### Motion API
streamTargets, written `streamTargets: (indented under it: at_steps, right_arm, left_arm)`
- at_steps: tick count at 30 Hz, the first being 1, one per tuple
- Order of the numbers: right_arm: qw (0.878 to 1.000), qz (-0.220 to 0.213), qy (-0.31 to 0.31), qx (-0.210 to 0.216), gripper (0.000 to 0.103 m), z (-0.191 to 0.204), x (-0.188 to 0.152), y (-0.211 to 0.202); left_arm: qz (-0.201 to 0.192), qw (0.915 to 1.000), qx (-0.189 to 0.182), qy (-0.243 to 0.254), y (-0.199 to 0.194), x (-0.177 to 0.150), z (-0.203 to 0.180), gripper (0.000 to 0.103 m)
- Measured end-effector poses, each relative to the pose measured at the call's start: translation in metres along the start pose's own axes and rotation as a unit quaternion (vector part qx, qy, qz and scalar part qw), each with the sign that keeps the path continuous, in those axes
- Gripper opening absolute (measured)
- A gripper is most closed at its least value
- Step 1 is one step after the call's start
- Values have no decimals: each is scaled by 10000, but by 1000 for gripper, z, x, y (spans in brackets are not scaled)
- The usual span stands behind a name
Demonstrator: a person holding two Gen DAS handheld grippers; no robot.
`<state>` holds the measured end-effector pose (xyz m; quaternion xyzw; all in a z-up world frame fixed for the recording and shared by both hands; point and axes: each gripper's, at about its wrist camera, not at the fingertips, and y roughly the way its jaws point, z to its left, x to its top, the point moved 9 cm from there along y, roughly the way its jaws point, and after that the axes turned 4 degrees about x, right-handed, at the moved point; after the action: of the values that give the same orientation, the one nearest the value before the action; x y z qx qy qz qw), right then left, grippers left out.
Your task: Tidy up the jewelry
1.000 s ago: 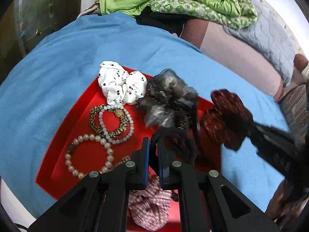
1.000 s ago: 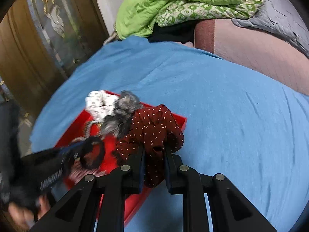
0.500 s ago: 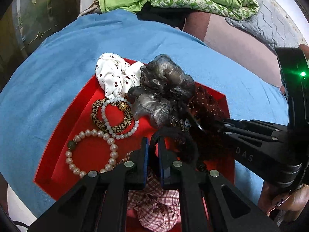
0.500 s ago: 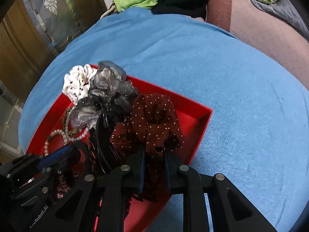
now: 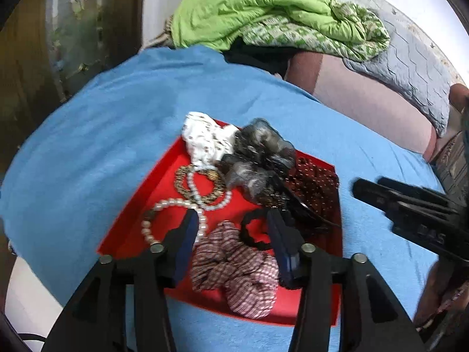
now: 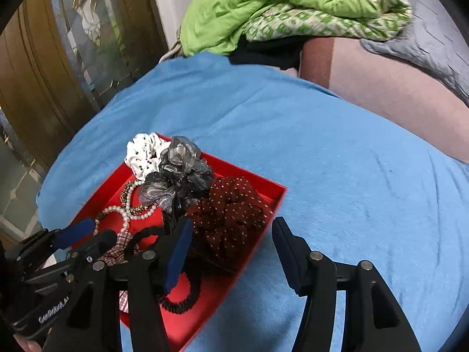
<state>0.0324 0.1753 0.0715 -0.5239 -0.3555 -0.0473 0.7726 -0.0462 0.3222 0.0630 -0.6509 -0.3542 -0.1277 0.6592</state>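
A red tray [image 5: 164, 187] [image 6: 272, 193] lies on a blue bedspread. In it are a white dotted scrunchie [image 5: 205, 142] [image 6: 140, 154], a grey sheer scrunchie [image 5: 258, 152] [image 6: 178, 173], a dark red dotted scrunchie [image 5: 313, 184] [image 6: 231, 211], a checked scrunchie [image 5: 240, 272], a black hair tie [image 5: 252, 231] [image 6: 178, 302], pearl bracelets [image 5: 173, 208] [image 6: 123, 212] and a leopard bracelet [image 5: 202, 184]. My left gripper [image 5: 230, 234] is open and empty above the checked scrunchie. My right gripper [image 6: 231, 246] is open and empty above the tray's right edge.
A green quilt [image 5: 263, 20] [image 6: 278, 11] and a grey blanket [image 5: 410, 67] are piled at the back of the bed. A wooden door [image 6: 44, 67] stands to the left. The blue bedspread [image 6: 337, 161] stretches right of the tray.
Both grippers have opened. The left let go of the black hair tie, the right let go of the dark red scrunchie; both now lie in the tray. Both grippers have drawn back.
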Motion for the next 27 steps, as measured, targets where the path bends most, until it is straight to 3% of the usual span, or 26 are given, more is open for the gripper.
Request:
streamTargets:
  at_steps: [3, 7, 10, 14, 19, 27]
  right_arm:
    - [9999, -69, 129, -71, 62, -6, -18, -15]
    - [9989, -63, 234, -402, 63, -22, -52, -33]
    - [9975, -76, 349, -604, 63, -37, -76, -48]
    - [9949, -145, 673, -736, 65, -60, -101, -68]
    - [9898, -365, 1135, -781, 66, -91, -119, -95]
    - [9795, -791, 1700, -740, 70, -133, -137, -134]
  left_arm:
    - [-185, 9997, 159, 34, -11, -1, 7, 52]
    - [-613, 9974, 332, 184, -31, 2, 4, 66]
    - [-906, 9942, 427, 388, -46, 6, -8, 69]
    - [-1213, 9886, 498, 737, -68, 9, -38, 70]
    - [-1702, 9790, 689, 887, -102, 11, -69, 92]
    - [-1850, 9682, 460, 1622, -133, 7, -149, 98]
